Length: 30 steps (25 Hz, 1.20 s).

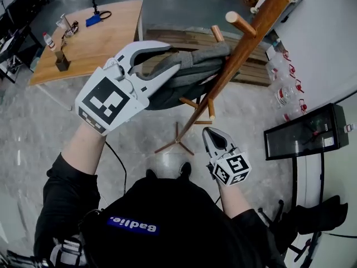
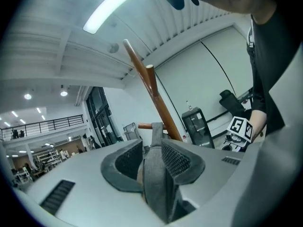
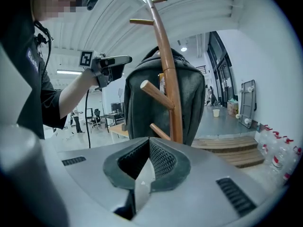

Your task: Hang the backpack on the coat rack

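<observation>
Grey polished floor (image 1: 44,127) lies below. Left gripper (image 1: 173,57) gapes wide, slack around the strap (image 2: 156,183) of the dark grey fabric backpack (image 3: 139,103) hanging on the brown wooden coat rack (image 3: 169,79) just beyond its fingertips. Right gripper (image 3: 149,144) is pinched closed, empty.

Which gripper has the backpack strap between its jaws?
The left gripper: the grey backpack strap runs between its jaws, which stand apart. The right gripper has its jaws together with nothing between them.
</observation>
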Each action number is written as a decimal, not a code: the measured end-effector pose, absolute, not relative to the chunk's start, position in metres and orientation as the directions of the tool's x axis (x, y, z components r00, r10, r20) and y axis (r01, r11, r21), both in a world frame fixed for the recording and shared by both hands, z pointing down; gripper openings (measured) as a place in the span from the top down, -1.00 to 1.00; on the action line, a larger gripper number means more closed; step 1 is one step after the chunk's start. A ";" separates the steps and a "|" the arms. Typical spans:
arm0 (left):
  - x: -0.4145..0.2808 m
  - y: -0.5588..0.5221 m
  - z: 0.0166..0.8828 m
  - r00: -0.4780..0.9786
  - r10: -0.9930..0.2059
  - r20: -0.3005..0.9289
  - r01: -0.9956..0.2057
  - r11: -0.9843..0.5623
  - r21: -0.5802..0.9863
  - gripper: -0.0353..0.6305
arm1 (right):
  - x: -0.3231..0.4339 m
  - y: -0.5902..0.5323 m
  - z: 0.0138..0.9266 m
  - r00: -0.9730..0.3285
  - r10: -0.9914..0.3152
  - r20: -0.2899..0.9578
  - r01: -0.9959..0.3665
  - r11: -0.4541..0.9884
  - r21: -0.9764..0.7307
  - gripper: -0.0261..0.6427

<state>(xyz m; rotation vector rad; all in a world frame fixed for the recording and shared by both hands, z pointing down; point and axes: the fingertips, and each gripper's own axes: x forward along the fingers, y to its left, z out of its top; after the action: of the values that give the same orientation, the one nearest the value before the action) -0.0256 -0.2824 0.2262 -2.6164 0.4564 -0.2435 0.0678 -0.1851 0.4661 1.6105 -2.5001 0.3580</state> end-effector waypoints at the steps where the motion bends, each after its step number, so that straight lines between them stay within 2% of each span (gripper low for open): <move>1: -0.029 -0.279 0.227 0.932 -0.354 0.073 -0.286 -0.846 -0.449 0.50 | 0.067 -0.180 0.468 -0.410 -0.875 0.257 -0.912 0.391 -0.125 0.91; 7: -0.049 -0.243 0.256 0.921 -0.390 -0.014 -0.377 -0.880 -0.288 0.50 | 0.060 -0.151 0.472 -0.453 -0.854 0.254 -0.891 0.427 -0.153 0.91; 10: -0.056 -0.218 0.281 0.894 -0.446 -0.048 -0.446 -0.872 -0.200 0.50 | 0.064 -0.137 0.477 -0.503 -0.829 0.244 -0.864 0.475 -0.165 0.91; 15: -0.048 -0.164 0.322 0.846 -0.533 -0.005 -0.531 -0.841 -0.102 0.50 | 0.078 -0.099 0.481 -0.603 -0.765 0.227 -0.797 0.570 -0.197 0.91; 21: -0.015 -0.103 0.350 0.800 -0.599 0.037 -0.596 -0.800 -0.068 0.50 | 0.108 -0.056 0.489 -0.678 -0.702 0.217 -0.735 0.638 -0.230 0.91; 24: -0.001 -0.076 0.365 0.801 -0.597 0.045 -0.597 -0.802 -0.023 0.50 | 0.115 -0.036 0.491 -0.692 -0.688 0.218 -0.722 0.648 -0.245 0.91; 27: 0.018 -0.042 0.395 0.840 -0.537 0.079 -0.541 -0.840 0.040 0.51 | 0.113 -0.017 0.488 -0.693 -0.688 0.213 -0.720 0.650 -0.243 0.91; 30: 0.032 -0.011 0.428 0.871 -0.480 0.107 -0.490 -0.863 0.120 0.60 | 0.107 -0.003 0.485 -0.677 -0.703 0.216 -0.735 0.634 -0.240 0.91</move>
<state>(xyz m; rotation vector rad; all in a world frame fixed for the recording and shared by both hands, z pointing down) 0.0318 -0.0107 0.4283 -3.1770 0.8285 -0.1213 0.1072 -0.0027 0.4846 1.2128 -2.7470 0.4728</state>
